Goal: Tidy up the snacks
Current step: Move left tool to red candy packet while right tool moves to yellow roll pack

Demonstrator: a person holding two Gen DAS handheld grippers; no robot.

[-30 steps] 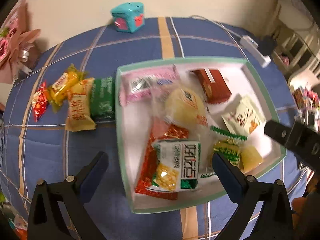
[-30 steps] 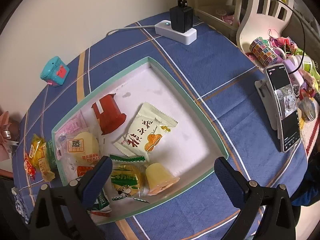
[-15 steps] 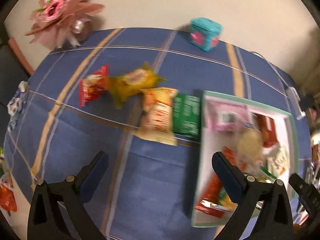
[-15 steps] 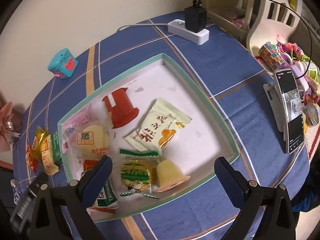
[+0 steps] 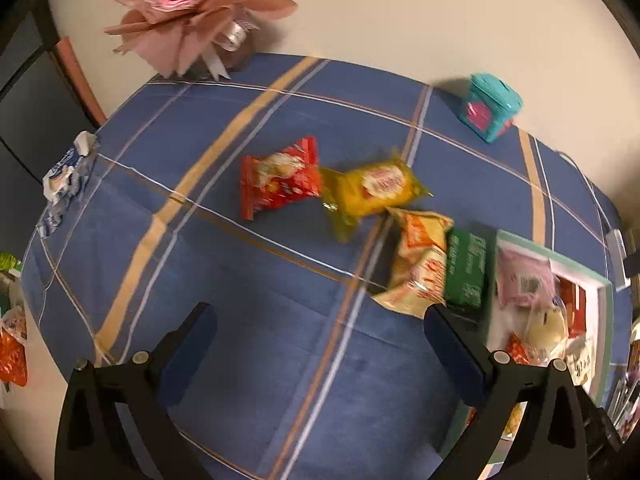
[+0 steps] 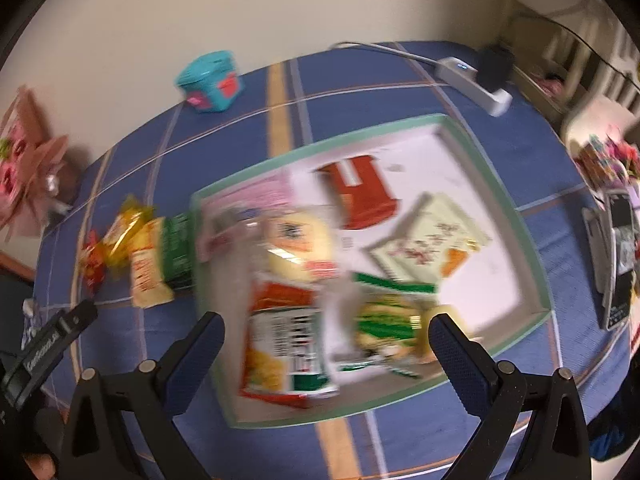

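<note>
On the blue plaid tablecloth (image 5: 248,320), four packets lay in a loose row outside the tray: a red packet (image 5: 278,178), a yellow packet (image 5: 372,190) touching it, a cream-and-orange packet (image 5: 420,264) and a green packet (image 5: 466,268) hard against the tray's left wall. The green-rimmed tray (image 6: 508,204) sat further right. Inside it: a pink packet (image 6: 260,192), a red box (image 6: 360,192), a round pale bun in clear wrap (image 6: 300,248), a pale green sachet (image 6: 432,240), a red-and-white corn snack bag (image 6: 284,348), a green wrapped sweet (image 6: 384,320) and a yellowish jelly cup (image 6: 436,316), partly hidden by the right finger.

Left gripper (image 5: 320,352): jaws spread wide, nothing between them, hovering over bare cloth short of the row. Right gripper (image 6: 326,356): jaws likewise apart and empty, above the tray's near edge over the corn snack bag. Right view heavily blurred; labels unreadable.

Judgement: the sorting looked partly done. Whether the row is the sorted pile or the tray is cannot be told from the pictures. If the row is the goal, the tray's seven or so items remain; if the tray is, four packets are left.

Off-task: teal toy box (image 5: 490,106), pink bouquet (image 5: 192,4), power strip (image 6: 474,80), phone on stand (image 6: 618,264).
</note>
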